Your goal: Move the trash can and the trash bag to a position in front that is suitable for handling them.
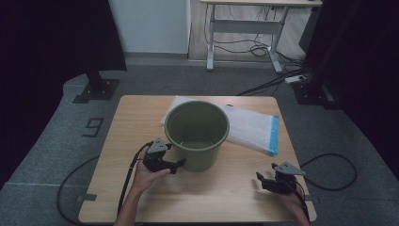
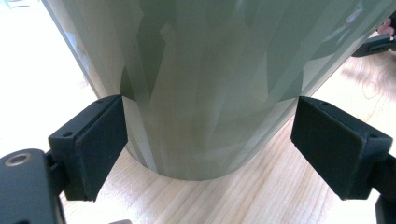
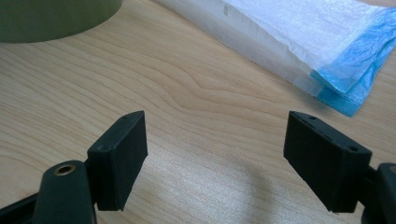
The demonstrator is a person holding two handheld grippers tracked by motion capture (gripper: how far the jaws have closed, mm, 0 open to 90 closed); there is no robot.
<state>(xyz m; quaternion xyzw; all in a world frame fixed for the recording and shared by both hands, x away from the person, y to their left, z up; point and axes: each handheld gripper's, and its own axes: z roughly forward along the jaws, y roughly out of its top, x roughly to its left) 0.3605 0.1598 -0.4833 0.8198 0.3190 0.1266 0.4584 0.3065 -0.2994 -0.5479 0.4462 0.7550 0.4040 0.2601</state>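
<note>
An olive-green bucket (image 1: 196,134) stands upright in the middle of the wooden table (image 1: 141,113); it looks empty inside. My left gripper (image 1: 181,164) is open right at the bucket's lower left side. In the left gripper view the bucket wall (image 2: 205,84) bulges between the two spread pads (image 2: 100,140), at or very near both. A folded stack of white bags with a blue edge (image 1: 249,127) lies behind and to the right of the bucket, partly under it. My right gripper (image 1: 264,180) rests open near the front right corner, aimed at bare wood, with the bag stack (image 3: 299,42) ahead.
The table stands on grey carpet. A white-legged desk (image 1: 244,28) and loose cables (image 1: 263,47) are at the back. Dark stands (image 1: 96,80) flank the table. A black cable (image 1: 329,174) loops on the floor at the right. Bare wood lies between the grippers.
</note>
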